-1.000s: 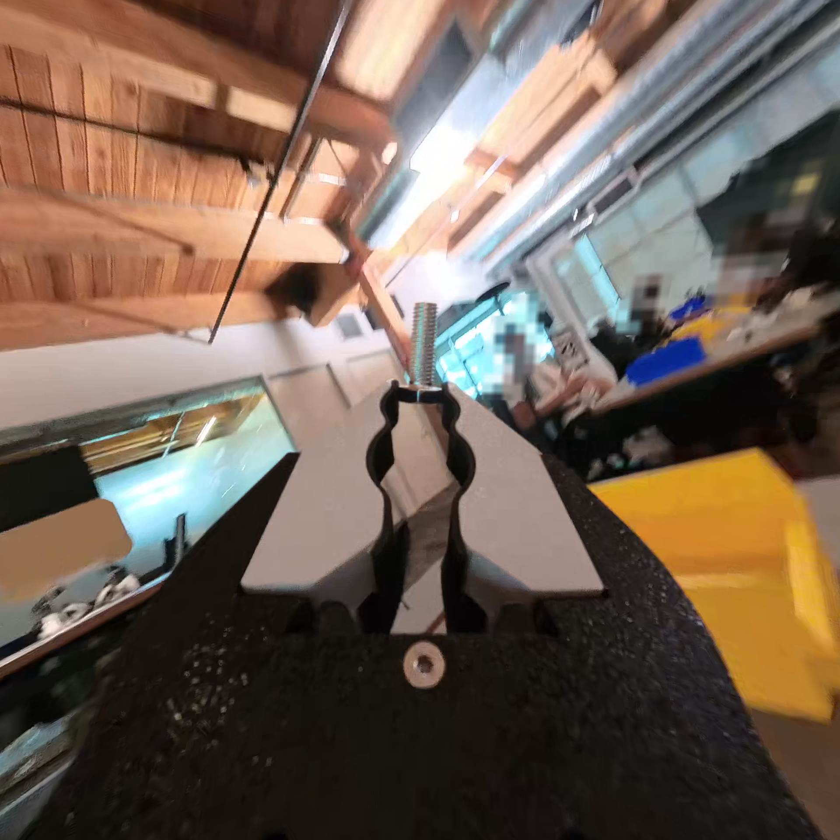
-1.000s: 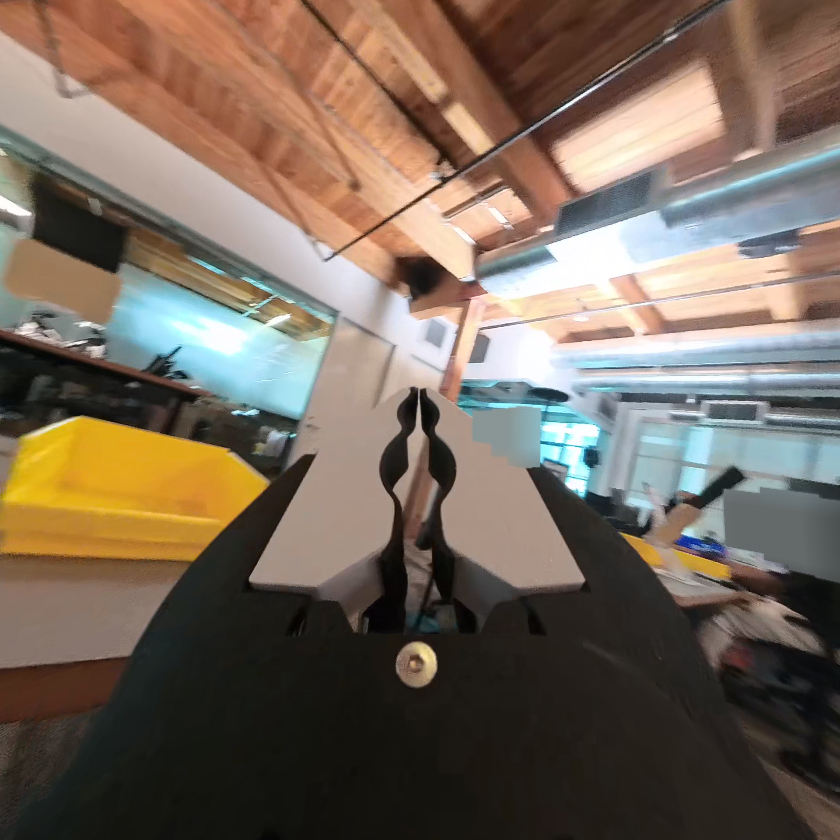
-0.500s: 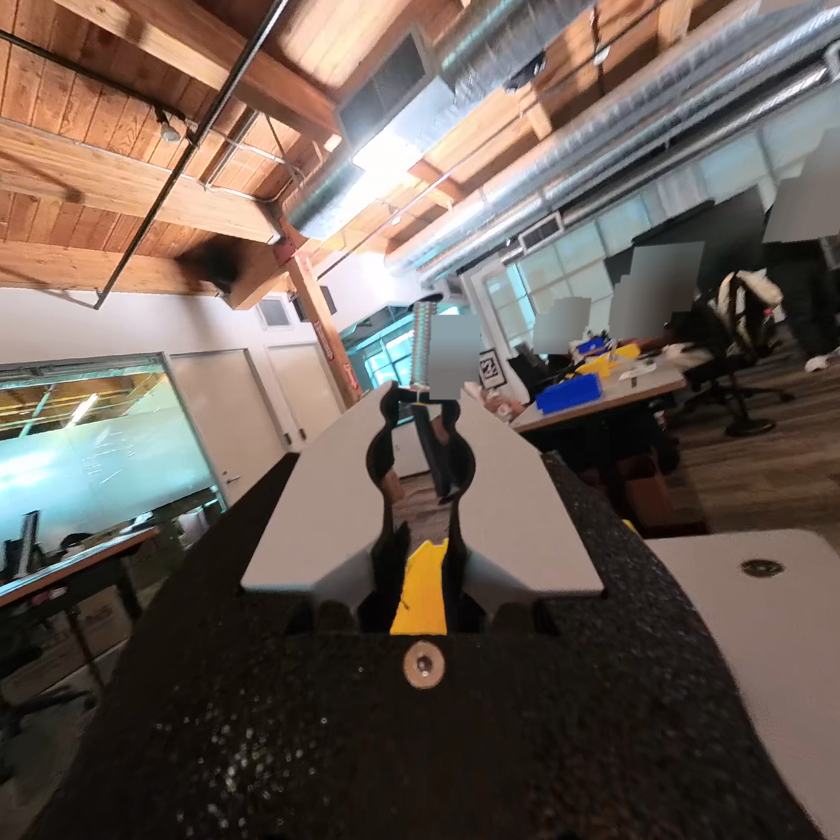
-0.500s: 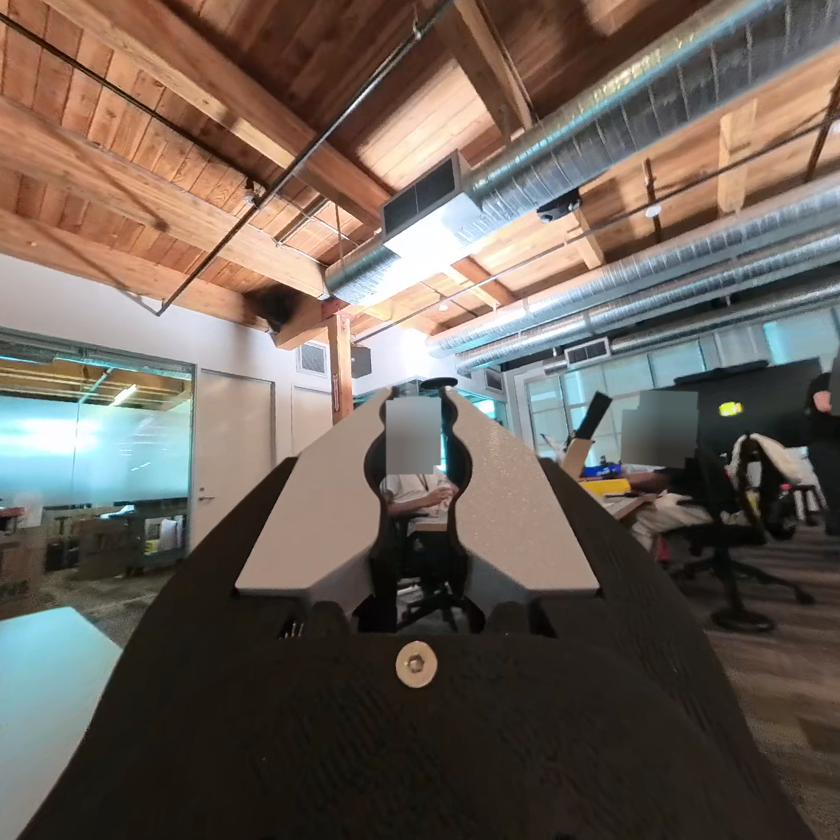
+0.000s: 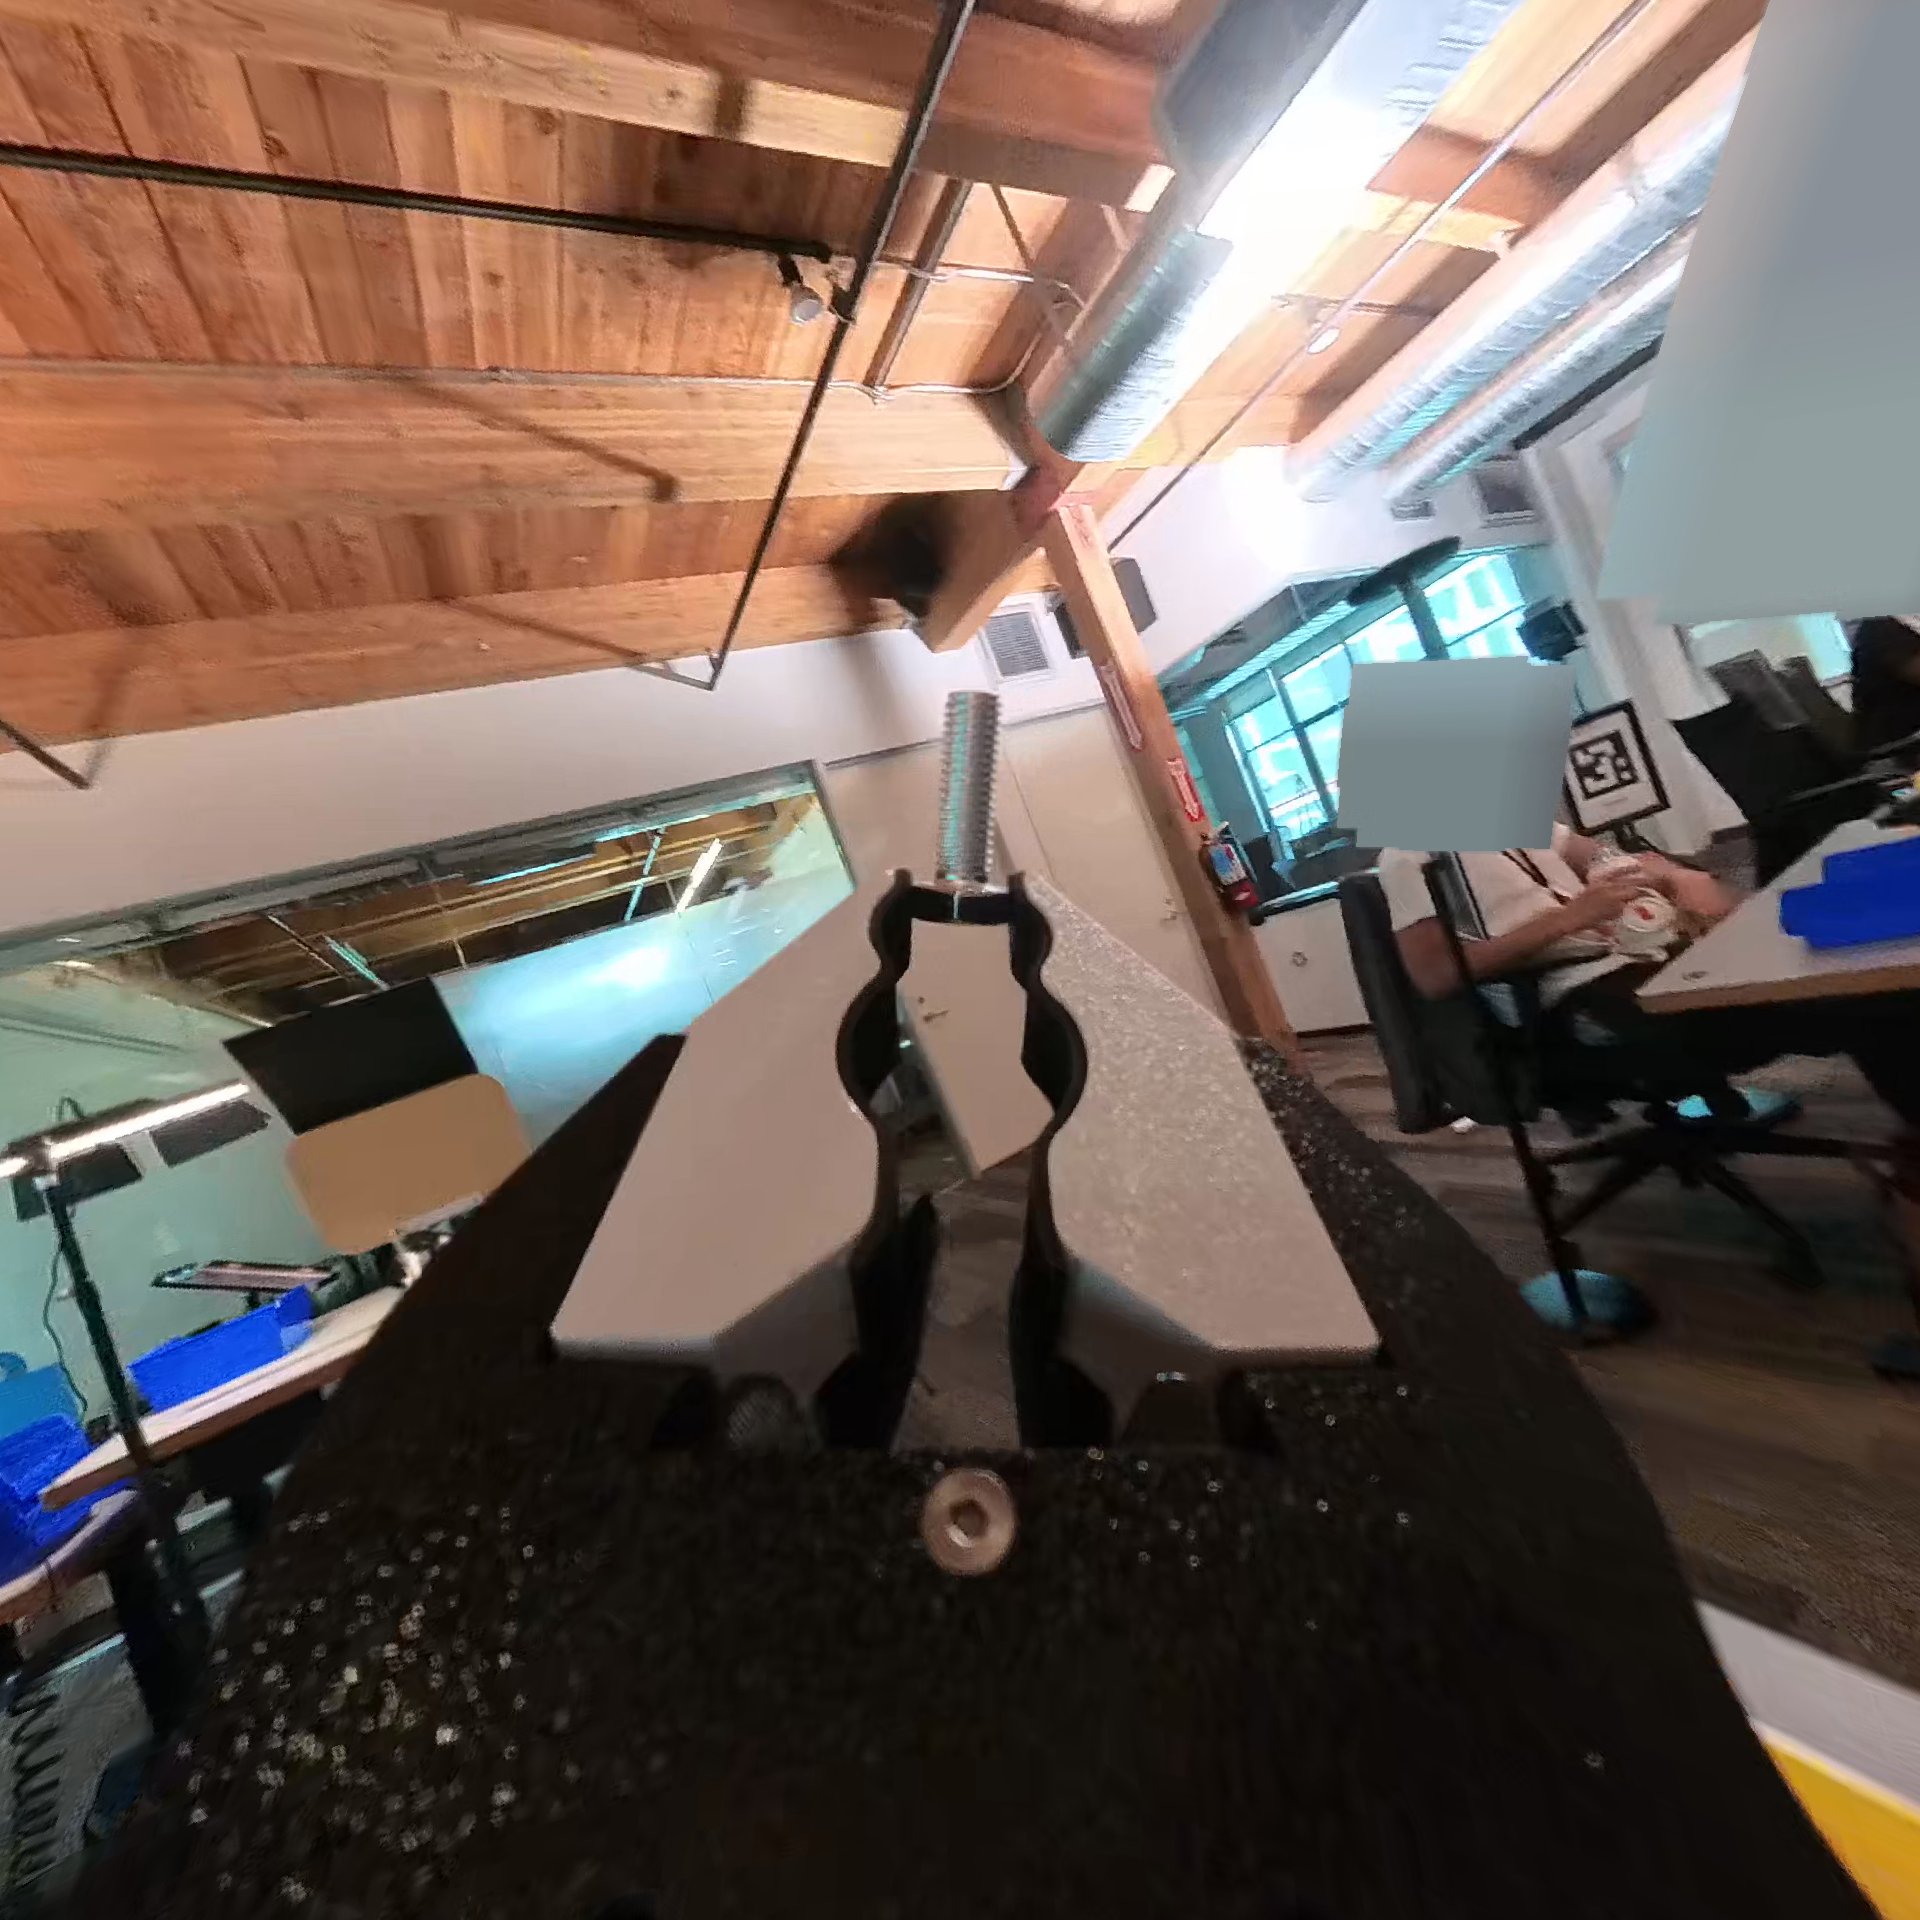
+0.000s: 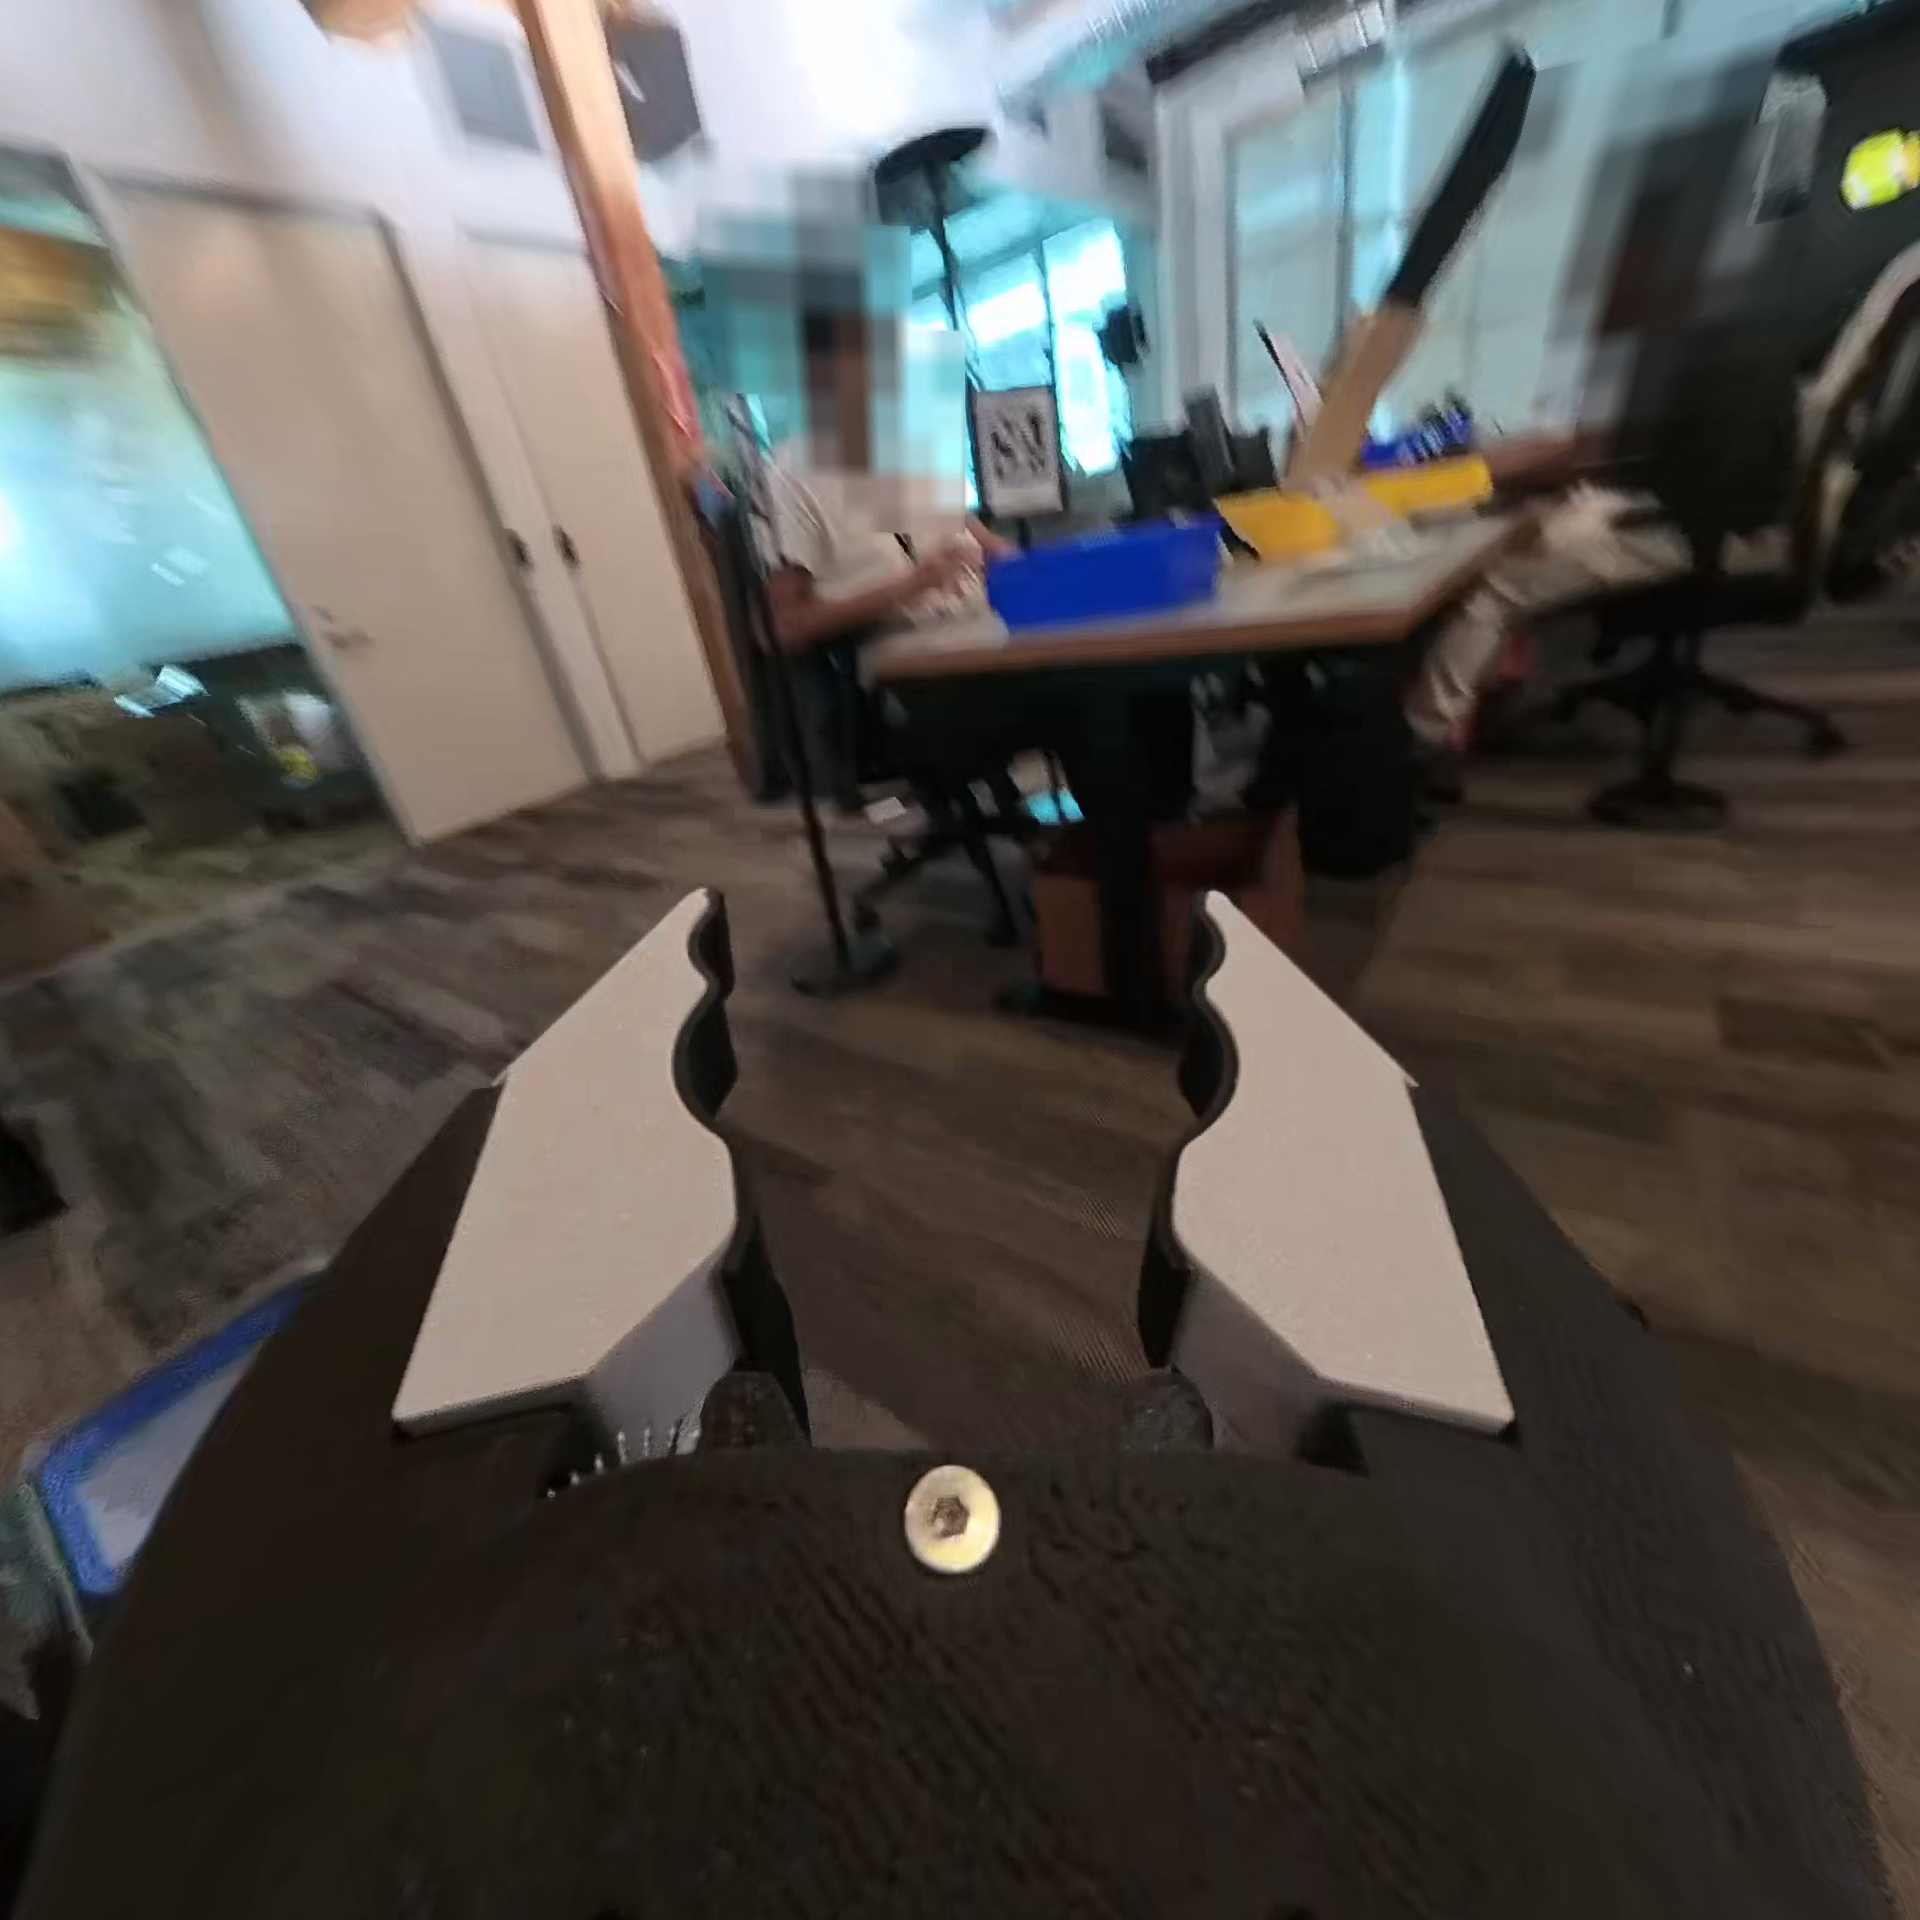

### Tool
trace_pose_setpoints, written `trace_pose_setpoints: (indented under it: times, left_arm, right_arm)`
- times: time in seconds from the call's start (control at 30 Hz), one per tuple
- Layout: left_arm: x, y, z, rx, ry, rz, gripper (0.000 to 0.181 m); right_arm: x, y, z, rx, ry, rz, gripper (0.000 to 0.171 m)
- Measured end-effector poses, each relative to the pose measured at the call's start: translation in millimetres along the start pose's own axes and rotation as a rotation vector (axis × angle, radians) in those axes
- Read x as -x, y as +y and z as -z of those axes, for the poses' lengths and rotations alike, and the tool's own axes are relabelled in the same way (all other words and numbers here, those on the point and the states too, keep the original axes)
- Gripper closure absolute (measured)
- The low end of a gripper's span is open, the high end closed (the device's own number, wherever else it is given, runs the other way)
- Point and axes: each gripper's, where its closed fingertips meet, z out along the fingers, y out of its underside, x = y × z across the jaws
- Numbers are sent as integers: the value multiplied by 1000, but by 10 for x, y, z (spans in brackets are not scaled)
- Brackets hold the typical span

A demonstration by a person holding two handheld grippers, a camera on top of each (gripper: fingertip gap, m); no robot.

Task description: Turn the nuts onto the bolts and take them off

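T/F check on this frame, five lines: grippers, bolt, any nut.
1. The left gripper grips a silver threaded metal bolt by its head. True.
2. A nut sits on the bolt's threads. False: the threads are bare, no nut in either view.
3. The right gripper is shut on a nut. False: its jaws stand wide apart and empty.
4. The bolt's shank points out beyond the fingertips. True.
5. The right wrist view shows a blue plastic bin on a desk. True.
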Motion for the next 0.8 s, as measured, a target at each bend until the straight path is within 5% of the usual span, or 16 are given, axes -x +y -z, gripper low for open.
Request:
trace_pose_setpoints:
  times: [0.17,0.5,0.67,0.8]
  left_arm:
    - [105,-383,-512,18,-61,79,165]
    - [24,-1618,-603,-25,-318,179,165]
    - [-221,-1766,-523,-23,-372,149,165]
    - [-477,-1600,-748,-53,-368,245,165]
  right_arm:
    - [-822,462,291,326,206,-62,80]
    - [-2426,342,1318,1043,334,-33,84]
    - [-2944,-227,1060,979,251,71,87]
    - [-3322,-297,990,970,303,70,87]
